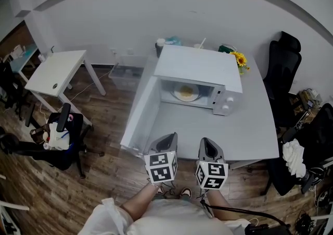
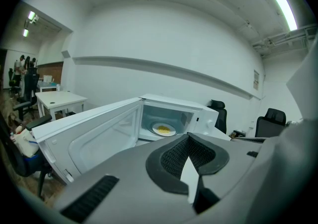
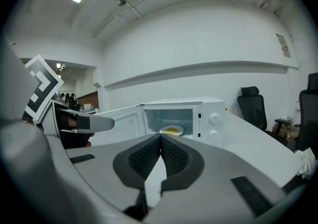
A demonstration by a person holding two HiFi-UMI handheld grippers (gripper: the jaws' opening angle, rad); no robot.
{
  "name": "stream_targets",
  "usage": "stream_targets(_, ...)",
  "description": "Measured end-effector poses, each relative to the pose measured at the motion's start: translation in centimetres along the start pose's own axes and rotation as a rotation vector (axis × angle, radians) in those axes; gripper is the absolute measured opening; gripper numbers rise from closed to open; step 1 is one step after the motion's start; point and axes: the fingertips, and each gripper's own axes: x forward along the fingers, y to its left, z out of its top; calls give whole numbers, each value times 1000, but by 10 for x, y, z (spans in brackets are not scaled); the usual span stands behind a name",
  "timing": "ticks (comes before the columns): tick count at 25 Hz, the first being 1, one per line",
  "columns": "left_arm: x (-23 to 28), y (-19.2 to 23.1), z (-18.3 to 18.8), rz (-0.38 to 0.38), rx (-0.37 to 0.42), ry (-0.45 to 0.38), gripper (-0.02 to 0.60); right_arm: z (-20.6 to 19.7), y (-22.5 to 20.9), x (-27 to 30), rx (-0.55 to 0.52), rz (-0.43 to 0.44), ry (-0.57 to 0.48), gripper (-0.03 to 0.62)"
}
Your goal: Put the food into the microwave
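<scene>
A white microwave (image 1: 200, 67) stands on the grey table (image 1: 250, 130) with its door (image 1: 139, 114) swung wide to the left. Inside it lies a white plate of yellow food (image 1: 186, 93), which also shows as the plate (image 2: 163, 129) in the left gripper view and the plate (image 3: 172, 130) in the right gripper view. My left gripper (image 1: 168, 137) and right gripper (image 1: 207, 140) hover side by side over the table's near edge, pointing at the microwave and well short of it. Both are shut with nothing between their pads: the left gripper (image 2: 189, 137) and the right gripper (image 3: 160, 136).
Yellow flowers (image 1: 240, 60) and small items sit behind the microwave. A small white desk (image 1: 54, 72) stands at the left, with a loaded black chair (image 1: 60, 137) near it. Black office chairs (image 1: 283, 67) line the right side. A clear box (image 1: 125, 75) lies on the wooden floor.
</scene>
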Motion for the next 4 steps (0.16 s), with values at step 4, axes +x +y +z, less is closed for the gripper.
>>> stream_targets(4,-1,-1,1,-1,-2,0,295,0,-2,-2,4,-7,-1,17)
